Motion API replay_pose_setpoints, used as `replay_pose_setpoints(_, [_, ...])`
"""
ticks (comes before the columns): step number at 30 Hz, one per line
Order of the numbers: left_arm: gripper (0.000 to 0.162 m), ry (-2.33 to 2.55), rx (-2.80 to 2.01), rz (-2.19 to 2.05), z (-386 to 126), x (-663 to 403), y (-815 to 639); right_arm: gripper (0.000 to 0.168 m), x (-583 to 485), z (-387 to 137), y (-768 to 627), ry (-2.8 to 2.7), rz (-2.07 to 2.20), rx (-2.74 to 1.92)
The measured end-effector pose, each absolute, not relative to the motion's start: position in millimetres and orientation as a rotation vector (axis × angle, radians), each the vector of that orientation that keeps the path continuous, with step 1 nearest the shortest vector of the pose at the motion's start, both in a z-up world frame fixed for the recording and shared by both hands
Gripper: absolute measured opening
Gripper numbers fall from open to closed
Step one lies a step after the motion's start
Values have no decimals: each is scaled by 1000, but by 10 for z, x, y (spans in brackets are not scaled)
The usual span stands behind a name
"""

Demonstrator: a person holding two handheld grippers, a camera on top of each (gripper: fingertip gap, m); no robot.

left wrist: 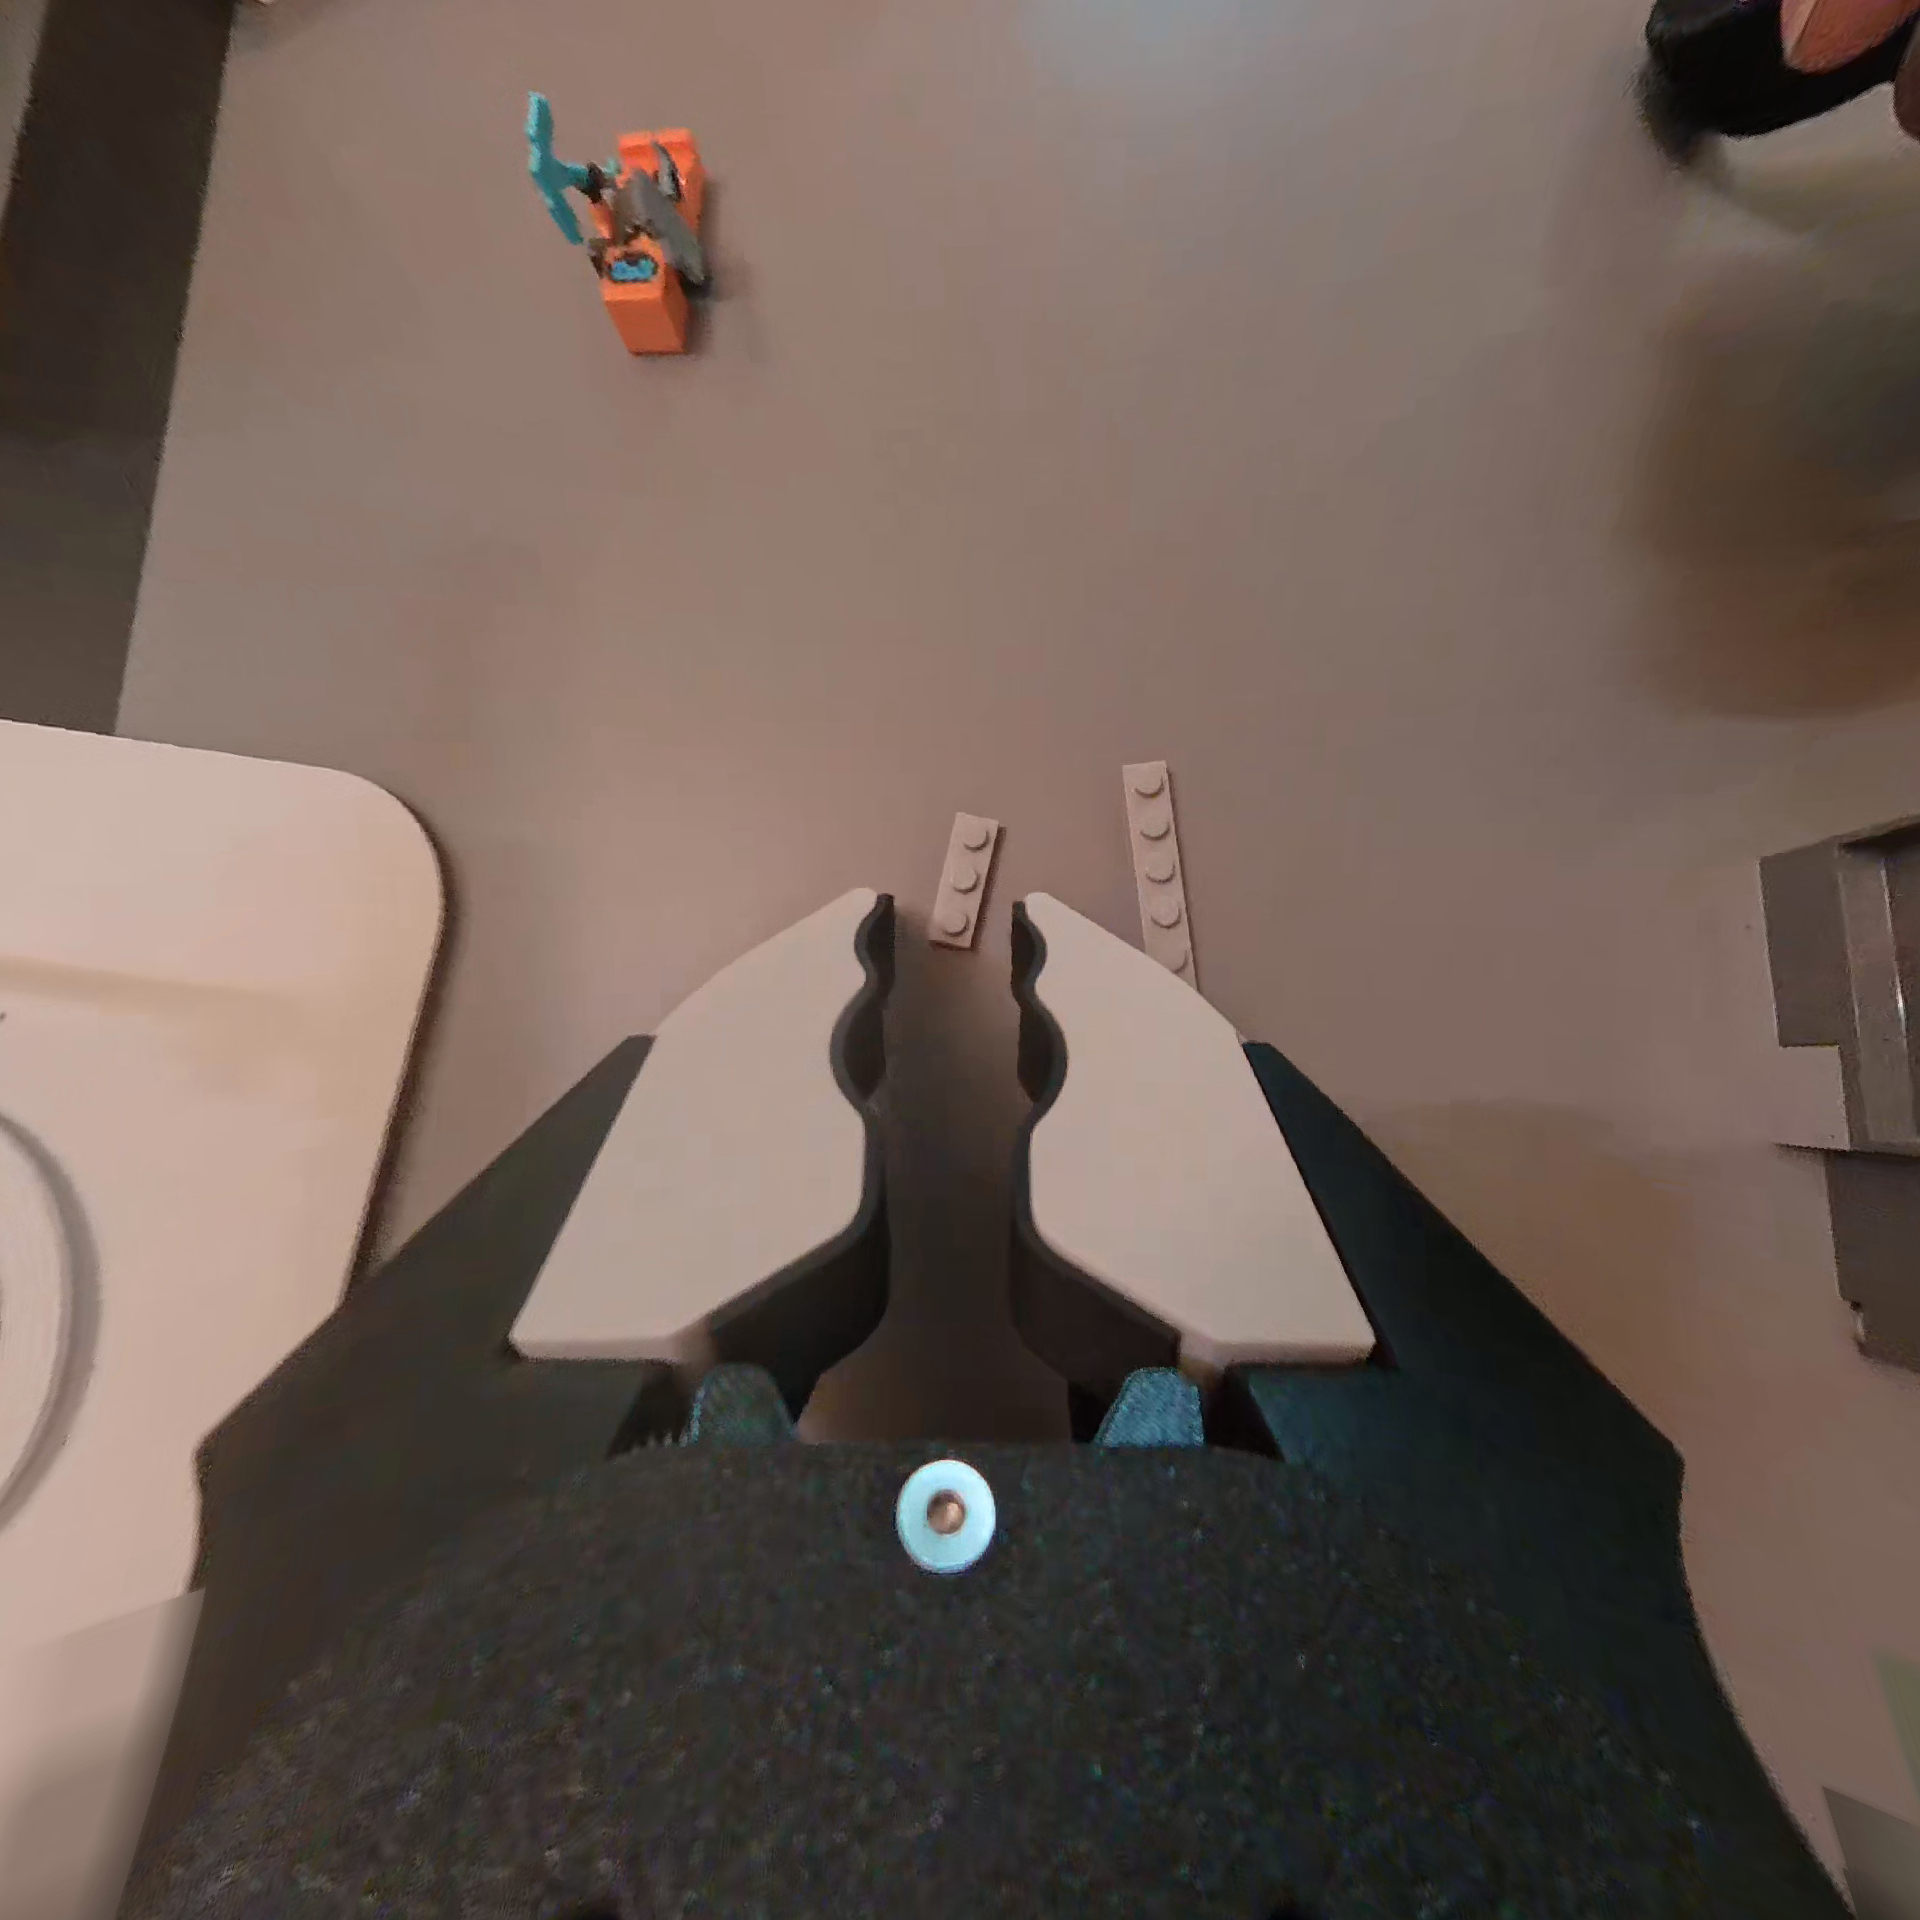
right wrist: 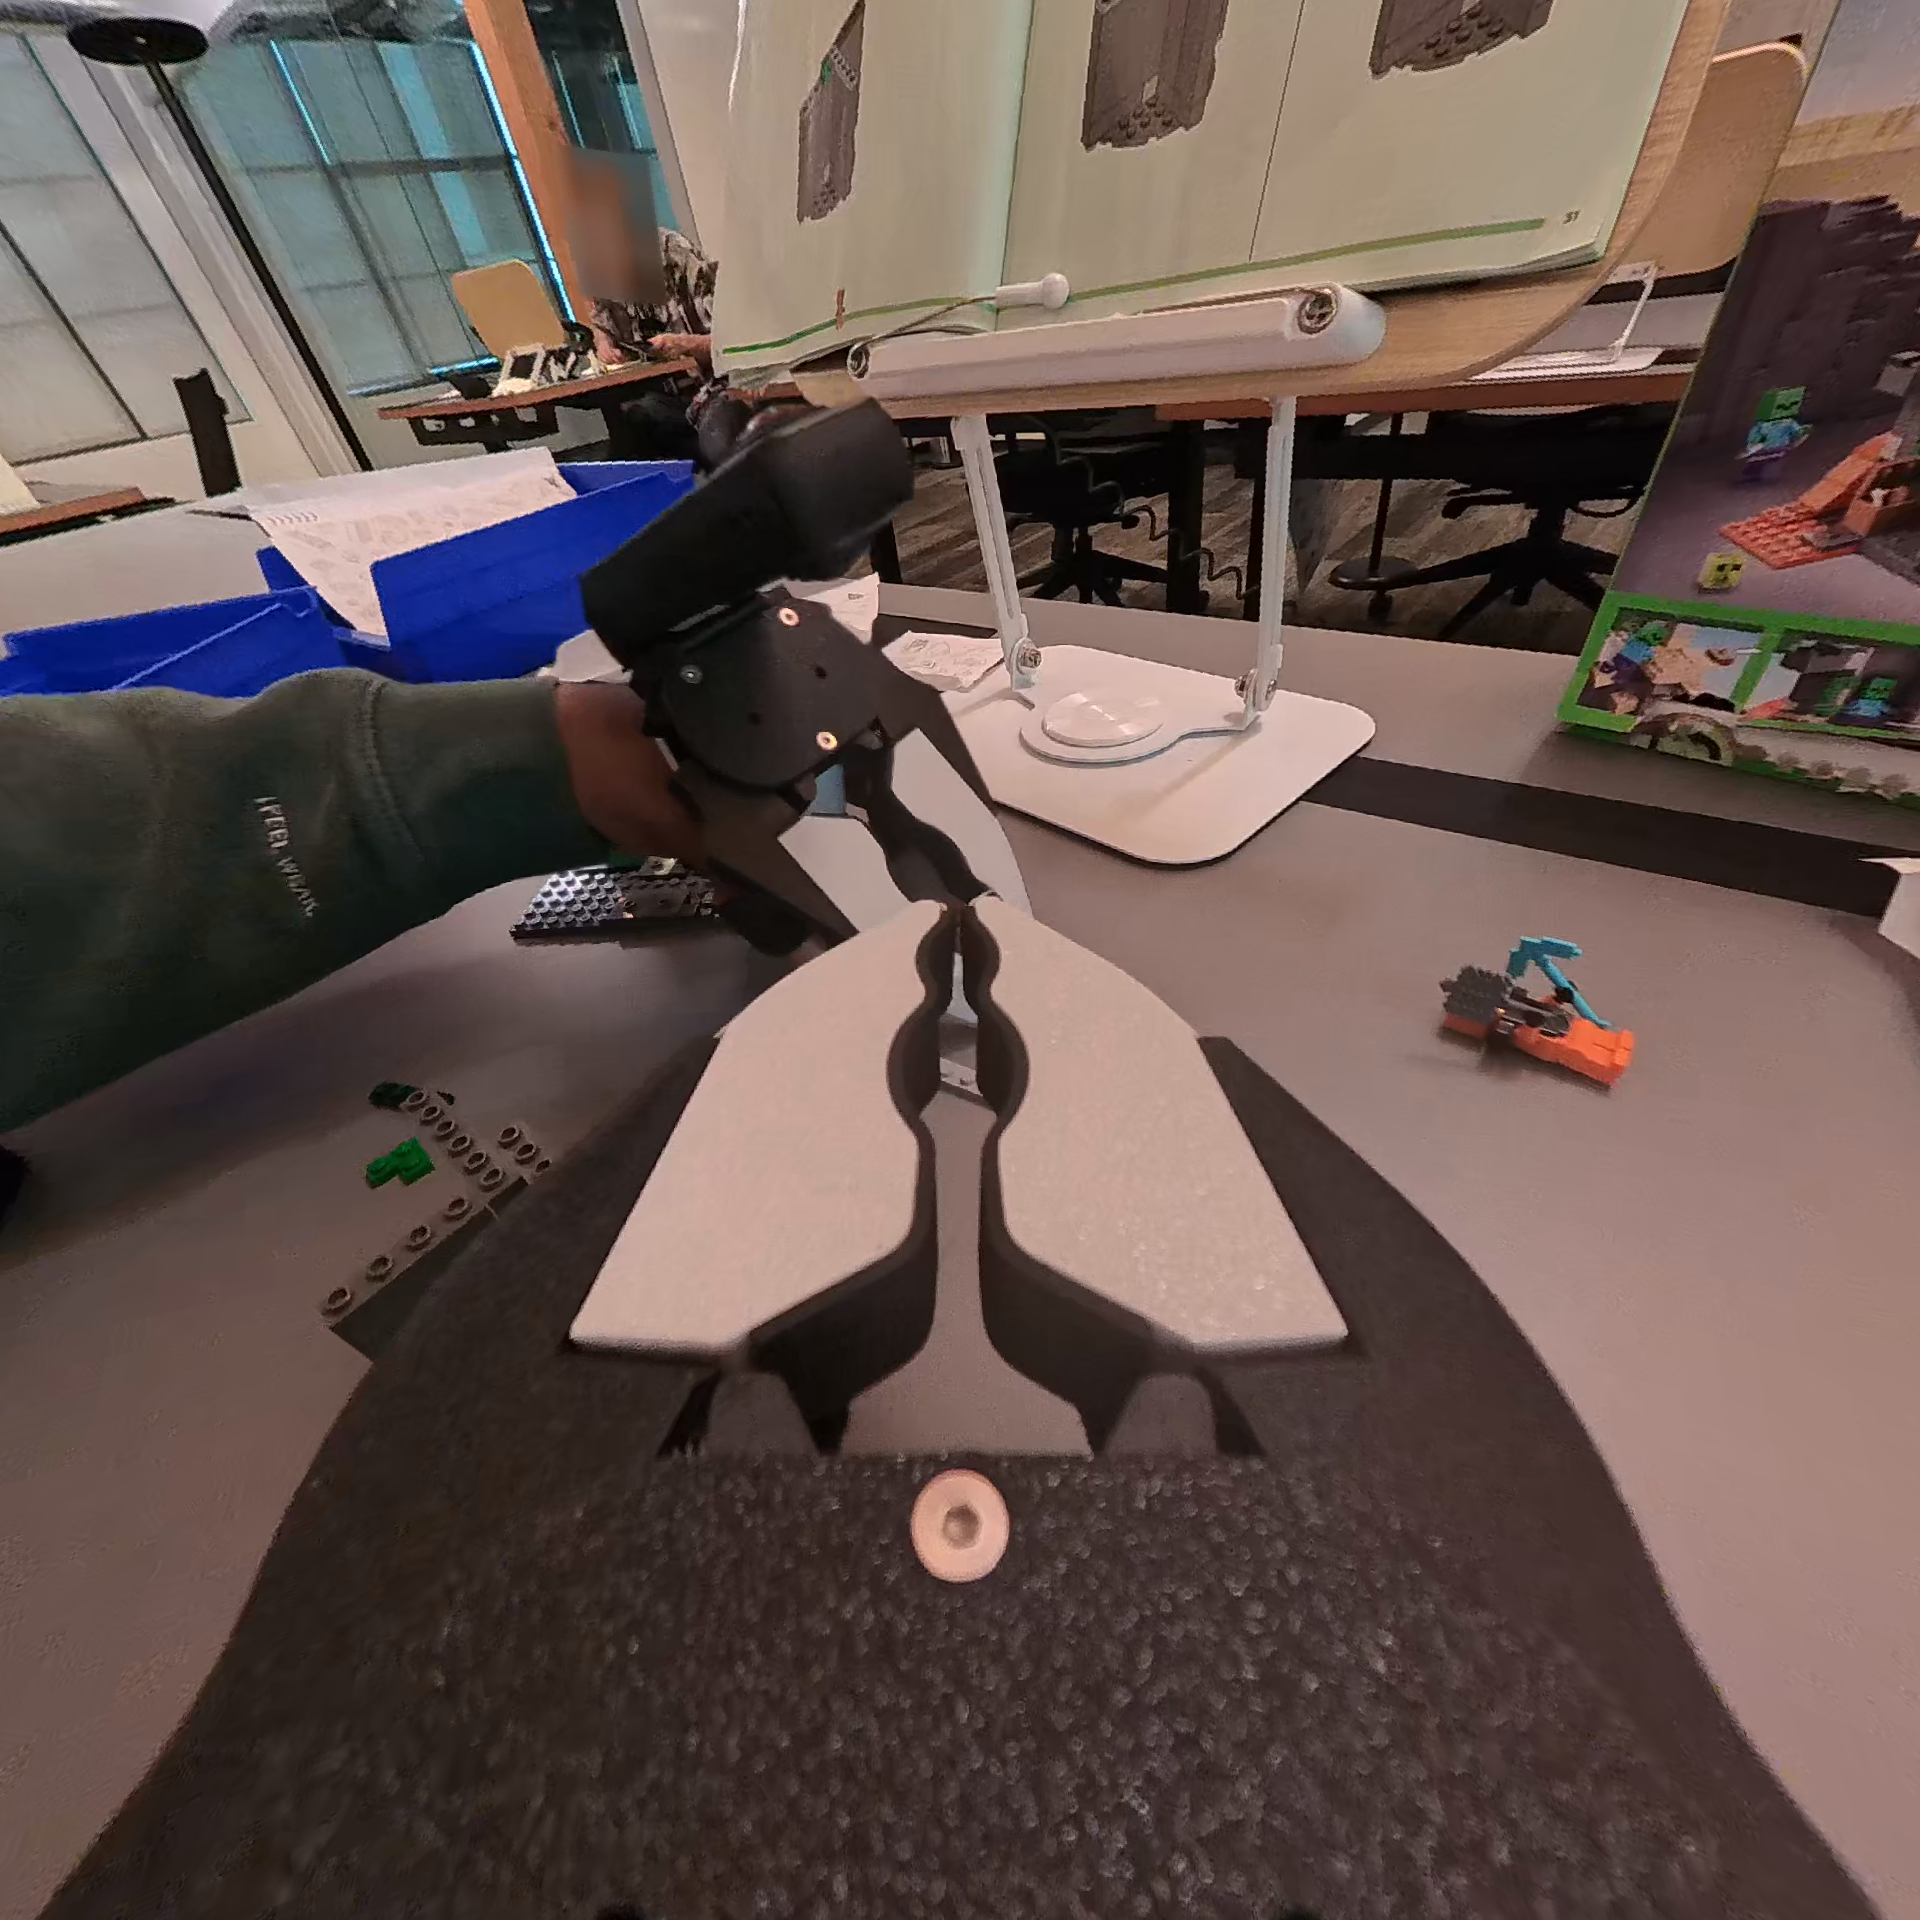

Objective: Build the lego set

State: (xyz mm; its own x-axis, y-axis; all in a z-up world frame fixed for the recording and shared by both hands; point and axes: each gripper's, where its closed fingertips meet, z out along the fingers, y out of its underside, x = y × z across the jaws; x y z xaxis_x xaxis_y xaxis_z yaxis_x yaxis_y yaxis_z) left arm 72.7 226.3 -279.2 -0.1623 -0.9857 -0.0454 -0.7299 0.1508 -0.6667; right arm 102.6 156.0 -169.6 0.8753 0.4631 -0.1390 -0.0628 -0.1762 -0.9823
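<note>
step: picking short grey plate (left wrist: 965,880) | left claw (left wrist: 945,914) released above it | right claw (right wrist: 958,920) clenched, empty | next: lower, straddle, pinch

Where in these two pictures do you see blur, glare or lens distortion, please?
Left wrist view: a pale glare patch on the table at top centre, motion smear at the right edge, while the short grey plate stays sharp. Right wrist view: wide-angle bending bows the book stand, and the orange model is slightly soft.
</note>
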Motion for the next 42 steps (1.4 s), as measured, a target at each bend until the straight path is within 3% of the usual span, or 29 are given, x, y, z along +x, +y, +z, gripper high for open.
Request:
replay_pose_setpoints(13, [7,1970,-1648,-749,-2791,734,2238,1,1000,-1716,1555,-312,518,-1702])
replay_pose_setpoints(26, [7,1959,-1623,-713,-1844,-22,1456,1,944,-1672,1522,-327,546,-1691])
replay_pose_setpoints(42, [7,1903,-1783,-766,-2123,-126,929,1,912,-1692,1512,-343,542,-1701])
